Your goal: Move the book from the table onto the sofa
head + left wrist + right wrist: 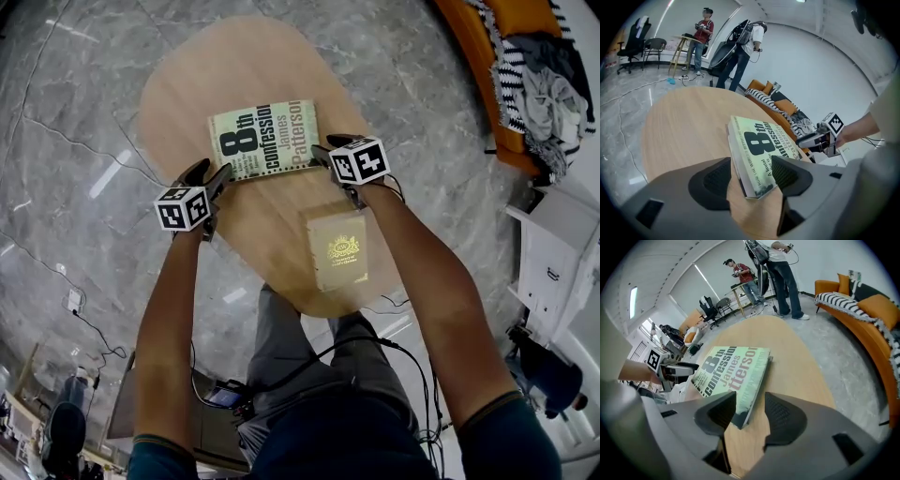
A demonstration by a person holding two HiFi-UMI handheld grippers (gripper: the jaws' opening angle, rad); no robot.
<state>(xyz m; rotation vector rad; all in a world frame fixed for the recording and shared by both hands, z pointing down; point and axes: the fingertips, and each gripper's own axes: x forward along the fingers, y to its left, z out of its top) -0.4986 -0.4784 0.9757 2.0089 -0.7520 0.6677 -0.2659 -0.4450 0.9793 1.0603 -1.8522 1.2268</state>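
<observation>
Between left gripper [214, 180] and right gripper [323, 150] (flat): book [262, 139].

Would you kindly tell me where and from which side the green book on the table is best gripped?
Probably by its two near corners, from the person's side: the book lies flat on the table, so only thin edges offer a pinch. The open left gripper and right gripper each straddle a corner.
</observation>
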